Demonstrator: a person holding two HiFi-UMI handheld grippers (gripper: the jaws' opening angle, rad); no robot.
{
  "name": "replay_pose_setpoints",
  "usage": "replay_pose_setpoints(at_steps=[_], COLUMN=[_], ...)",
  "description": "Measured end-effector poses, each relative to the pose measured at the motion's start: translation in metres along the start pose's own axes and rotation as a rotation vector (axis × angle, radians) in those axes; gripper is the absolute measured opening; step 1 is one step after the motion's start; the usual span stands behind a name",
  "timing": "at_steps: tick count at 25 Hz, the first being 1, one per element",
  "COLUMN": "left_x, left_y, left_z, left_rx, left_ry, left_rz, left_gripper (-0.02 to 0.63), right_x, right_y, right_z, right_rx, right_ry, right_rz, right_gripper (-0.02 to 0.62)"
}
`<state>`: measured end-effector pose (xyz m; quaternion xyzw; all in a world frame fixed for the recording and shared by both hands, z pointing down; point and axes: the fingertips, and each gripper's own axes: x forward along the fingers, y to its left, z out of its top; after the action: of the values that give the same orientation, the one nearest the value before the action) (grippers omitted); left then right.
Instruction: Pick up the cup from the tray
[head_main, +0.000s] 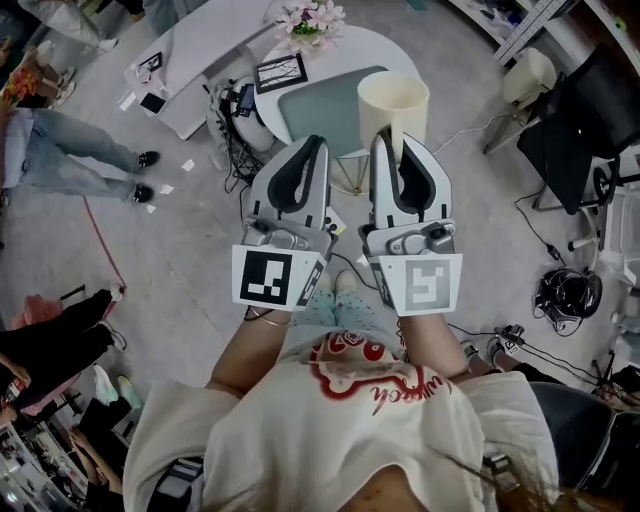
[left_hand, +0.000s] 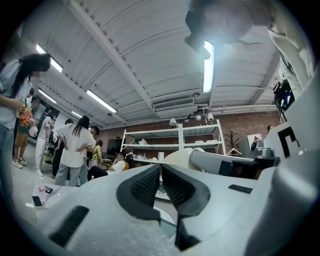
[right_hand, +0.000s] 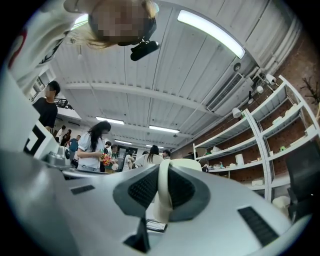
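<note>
In the head view a cream cup (head_main: 393, 105) hangs above the grey-green tray (head_main: 310, 115), which lies on a round white table. My right gripper (head_main: 388, 135) is shut on the cup. In the right gripper view a thin cream strip of the cup (right_hand: 162, 200) is pinched between the dark pads of the right gripper (right_hand: 164, 167); I cannot tell whether it is handle or wall. My left gripper (head_main: 318, 142) is held up just left of the cup, shut on nothing. In the left gripper view the left gripper's (left_hand: 160, 167) pads meet at the tips, with the cup (left_hand: 177, 157) just beyond them.
The white table (head_main: 395, 50) also carries a bunch of flowers (head_main: 312, 20) and a framed card (head_main: 280, 72). A person in jeans (head_main: 70, 150) stands at the left. A black chair (head_main: 590, 120) and floor cables (head_main: 565, 290) are at the right.
</note>
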<state>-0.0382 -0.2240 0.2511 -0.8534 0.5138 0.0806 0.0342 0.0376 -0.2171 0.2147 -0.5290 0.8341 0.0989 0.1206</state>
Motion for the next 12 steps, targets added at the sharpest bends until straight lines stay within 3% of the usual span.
replay_pose_setpoints(at_steps=[8,12], left_x=[-0.022,-0.036], left_y=[-0.009,-0.009], left_z=[0.013,0.012], left_rx=[-0.008,0.007], left_ry=[-0.021,0.003], left_rz=[-0.01,-0.024], left_gripper=[0.026,0.026], right_x=[-0.016,-0.022], right_y=[0.022,0.029], right_z=[0.018,-0.009], right_rx=[-0.028,-0.04], right_ry=[-0.05,0.1], right_rz=[0.001,-0.06], right_gripper=[0.049,0.049])
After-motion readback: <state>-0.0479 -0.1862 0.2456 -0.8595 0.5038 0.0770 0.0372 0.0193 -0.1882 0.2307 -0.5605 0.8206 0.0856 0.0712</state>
